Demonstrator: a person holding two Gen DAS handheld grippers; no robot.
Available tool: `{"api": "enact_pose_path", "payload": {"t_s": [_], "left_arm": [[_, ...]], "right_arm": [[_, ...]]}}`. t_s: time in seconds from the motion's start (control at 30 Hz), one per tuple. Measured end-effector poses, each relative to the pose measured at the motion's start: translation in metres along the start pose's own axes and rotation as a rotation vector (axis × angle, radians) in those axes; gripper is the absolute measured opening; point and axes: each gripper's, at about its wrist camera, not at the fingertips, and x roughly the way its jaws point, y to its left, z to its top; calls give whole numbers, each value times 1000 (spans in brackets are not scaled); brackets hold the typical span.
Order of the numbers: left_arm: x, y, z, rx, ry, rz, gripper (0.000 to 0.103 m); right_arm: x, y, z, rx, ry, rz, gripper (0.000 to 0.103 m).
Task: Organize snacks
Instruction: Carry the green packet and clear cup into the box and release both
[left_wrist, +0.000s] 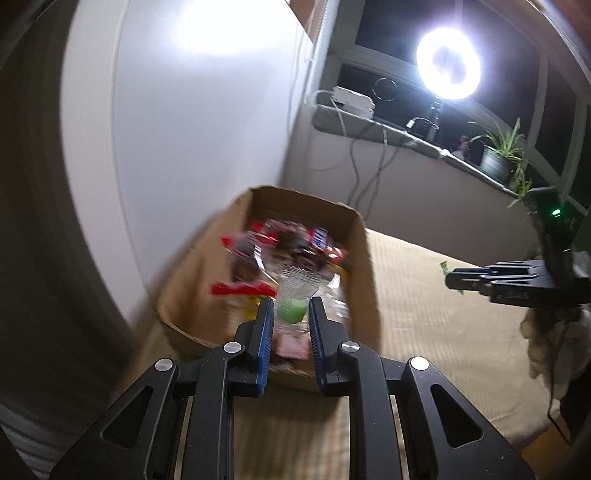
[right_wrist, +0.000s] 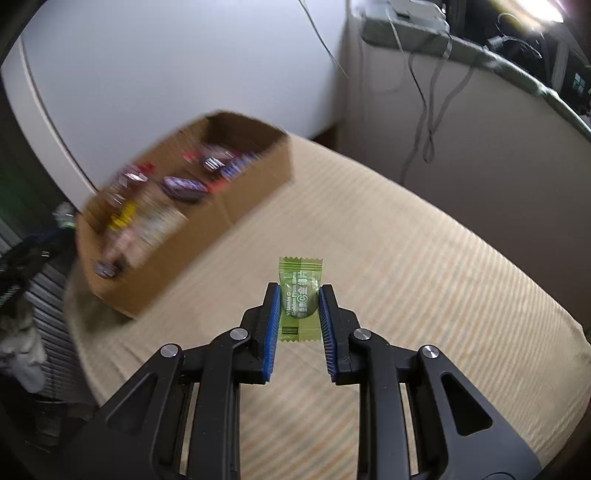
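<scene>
Left wrist view looks along the left tongs (left_wrist: 291, 314), whose blue-padded fingers are closed on a clear-wrapped candy with a green centre (left_wrist: 293, 308); its crimped wrapper end stands up above the fingertips. Just beyond the held candy sits an open cardboard box (left_wrist: 364, 266), blurred, with a heap of red, white and dark snack wrappers (left_wrist: 291, 243) inside it. The box rests on a tan ribbed cloth surface (left_wrist: 443, 325), at its far left part, close to a white curved wall. At the right edge of this view the right tongs (left_wrist: 452, 280) reach in sideways over the cloth, well apart from the box, with a sliver of green wrapper showing at their tip.

In the right wrist view the right tongs (right_wrist: 297, 299) are clamped on a green candy sachet (right_wrist: 300, 295) printed with "Vitamin C Golden Plum Slices"; the sachet stands upright between the pads, its serrated top edge above the fingertips and its lower end hanging below them. It is held over bare cloth (right_wrist: 424, 277), near the middle of the surface. The cardboard box (right_wrist: 255, 192) lies to the far left, motion-blurred, with purple, yellow and red packets (right_wrist: 184, 184) visible inside. Far right, a windowsill (left_wrist: 424, 140) carries a ring light (left_wrist: 448, 62), cables and a potted plant (left_wrist: 498, 158).
</scene>
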Motion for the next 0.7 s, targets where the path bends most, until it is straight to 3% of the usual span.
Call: {"api": "enact_pose_path", "payload": {"t_s": [0.37, 0.7], "left_arm": [[5, 10, 10, 7, -10, 37, 18], [5, 5, 14, 20, -9, 40, 18]], "right_arm": [[11, 71, 36, -63, -56, 108, 22], [29, 94, 46, -105, -42, 141, 22]]}}
